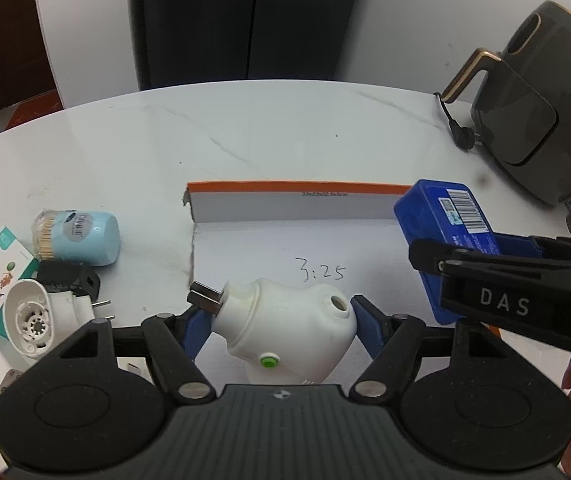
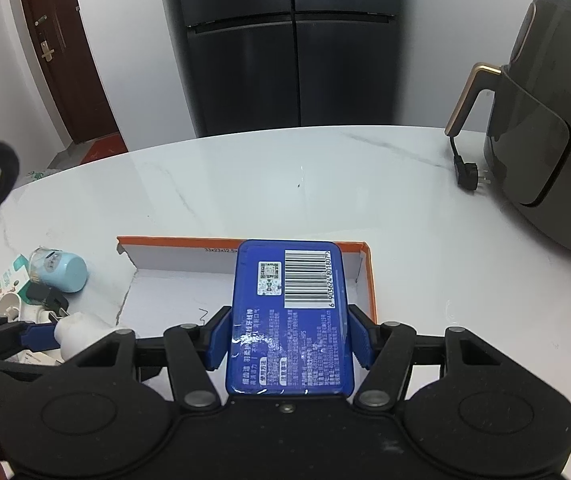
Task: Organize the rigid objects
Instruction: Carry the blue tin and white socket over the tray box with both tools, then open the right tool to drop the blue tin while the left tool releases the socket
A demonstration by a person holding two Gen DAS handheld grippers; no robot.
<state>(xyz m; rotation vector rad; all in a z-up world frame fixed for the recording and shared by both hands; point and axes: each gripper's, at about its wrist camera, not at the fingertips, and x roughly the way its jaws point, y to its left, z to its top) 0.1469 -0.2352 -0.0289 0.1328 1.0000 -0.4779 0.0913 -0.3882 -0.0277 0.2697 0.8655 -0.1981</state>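
Tray (image 1: 285, 208) holds nothing yet. Left gripper (image 1: 281, 312) clamps a white plug (image 1: 285, 328), right gripper (image 2: 287, 338) clamps a blue box (image 2: 289, 312), both above it; toothpick jar (image 1: 79, 236) and others wait outside.

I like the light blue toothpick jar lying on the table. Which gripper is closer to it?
Left. The left gripper, holding the white plug-in device, is just beside the toothpick jar. The right gripper, holding the blue box, is over the tray, farther away.
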